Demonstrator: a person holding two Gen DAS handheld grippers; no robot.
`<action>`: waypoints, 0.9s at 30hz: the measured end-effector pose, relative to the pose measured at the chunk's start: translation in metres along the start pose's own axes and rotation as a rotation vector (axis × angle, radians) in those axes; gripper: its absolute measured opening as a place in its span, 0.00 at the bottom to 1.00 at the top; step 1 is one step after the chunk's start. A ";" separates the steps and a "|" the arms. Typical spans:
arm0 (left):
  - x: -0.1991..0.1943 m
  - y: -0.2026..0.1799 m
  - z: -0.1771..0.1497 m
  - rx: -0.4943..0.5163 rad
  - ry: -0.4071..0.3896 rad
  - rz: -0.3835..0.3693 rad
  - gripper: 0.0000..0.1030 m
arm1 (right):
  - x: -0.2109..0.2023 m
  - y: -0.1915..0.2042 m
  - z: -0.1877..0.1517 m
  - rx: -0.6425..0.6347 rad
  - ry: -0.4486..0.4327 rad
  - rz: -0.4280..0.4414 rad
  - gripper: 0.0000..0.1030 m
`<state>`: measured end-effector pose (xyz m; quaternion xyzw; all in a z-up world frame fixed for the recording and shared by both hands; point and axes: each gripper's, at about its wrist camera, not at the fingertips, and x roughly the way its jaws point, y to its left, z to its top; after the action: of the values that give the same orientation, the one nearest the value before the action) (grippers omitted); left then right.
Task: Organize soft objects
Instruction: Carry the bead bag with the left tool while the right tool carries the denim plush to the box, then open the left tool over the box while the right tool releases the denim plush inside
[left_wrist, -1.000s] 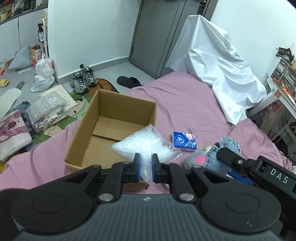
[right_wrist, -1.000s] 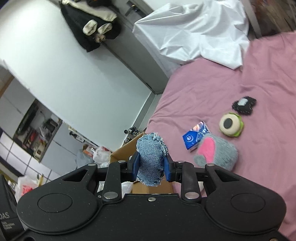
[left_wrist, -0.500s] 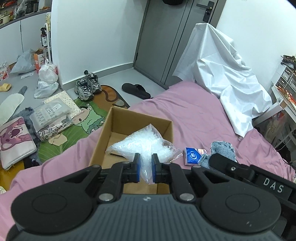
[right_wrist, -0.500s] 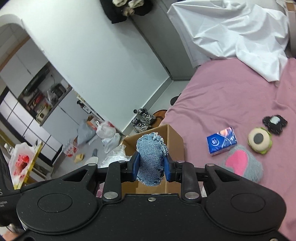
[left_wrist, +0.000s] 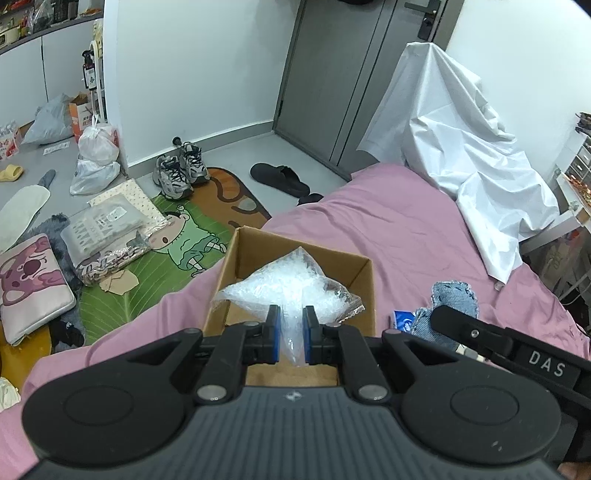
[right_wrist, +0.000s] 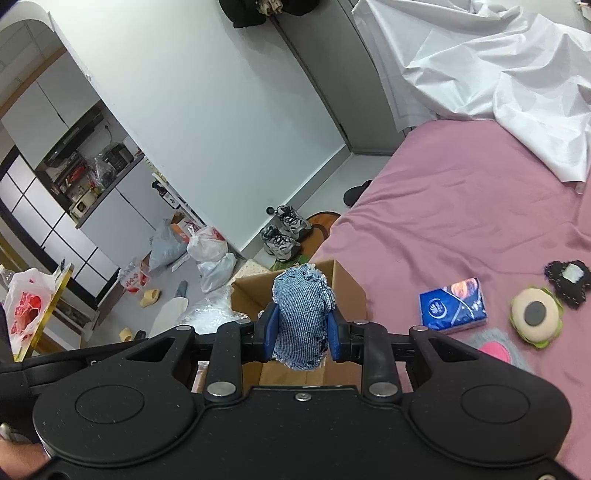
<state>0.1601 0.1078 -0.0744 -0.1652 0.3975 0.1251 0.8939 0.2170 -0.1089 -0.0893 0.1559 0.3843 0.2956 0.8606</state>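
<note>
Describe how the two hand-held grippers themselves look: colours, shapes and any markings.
Both are matte black plastic. The left hand-held gripper has a ribbed grey body, two round discs, silver pivot pins and blue pads on its fingers. The right hand-held gripper has a smooth speckled black body and the same discs, pins and blue pads. In the left wrist view its side reads "DAS" in white.

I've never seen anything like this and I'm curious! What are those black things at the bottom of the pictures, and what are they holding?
Each black thing is a hand-held gripper that a person carries, one per hand, with a camera looking along its two fingers. One picture comes from each. The left hand-held gripper pinches a clear plastic bag over a cardboard box on a pink bed. The right hand-held gripper squeezes a scrap of denim. On the bed lie a blue tissue pack, a round plush toy and a grey-and-pink fuzzy thing.
</note>
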 end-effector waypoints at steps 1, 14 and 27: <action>0.004 0.001 0.002 -0.002 0.004 0.001 0.10 | 0.002 0.000 0.000 0.000 0.003 0.005 0.26; 0.058 0.014 0.012 -0.031 0.077 0.033 0.11 | 0.044 0.002 0.005 -0.003 0.069 0.028 0.27; 0.070 0.018 0.021 0.008 0.140 0.043 0.25 | 0.067 0.007 0.009 0.020 0.104 0.031 0.27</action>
<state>0.2131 0.1390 -0.1171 -0.1615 0.4629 0.1310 0.8617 0.2567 -0.0618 -0.1177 0.1549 0.4288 0.3128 0.8332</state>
